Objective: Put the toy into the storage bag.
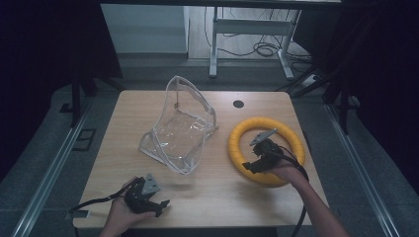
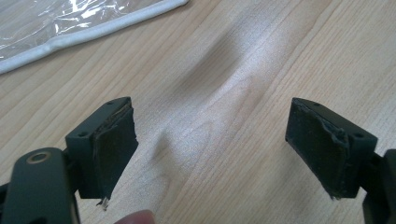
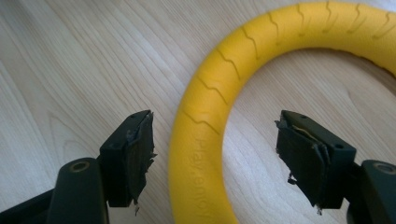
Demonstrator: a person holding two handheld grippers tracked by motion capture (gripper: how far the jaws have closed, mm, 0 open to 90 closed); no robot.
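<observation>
A yellow foam ring (image 1: 267, 148) lies flat on the right half of the wooden table (image 1: 207, 197). My right gripper (image 1: 250, 166) hovers over the ring's near-left arc, open, and the ring (image 3: 210, 126) passes between its two pads (image 3: 135, 154) without touching them. A clear plastic zip pouch (image 1: 179, 126) stands slumped open in the middle of the table, its white-edged rim (image 2: 93, 32) at the top of the left gripper view. My left gripper (image 1: 160, 205) rests at the front left edge, open over bare wood (image 2: 210, 140).
A black round grommet (image 1: 238, 103) sits in the table's far edge. A white desk frame with cables (image 1: 257, 44) stands beyond the table on grey floor. Metal rails (image 1: 49, 168) run along both sides.
</observation>
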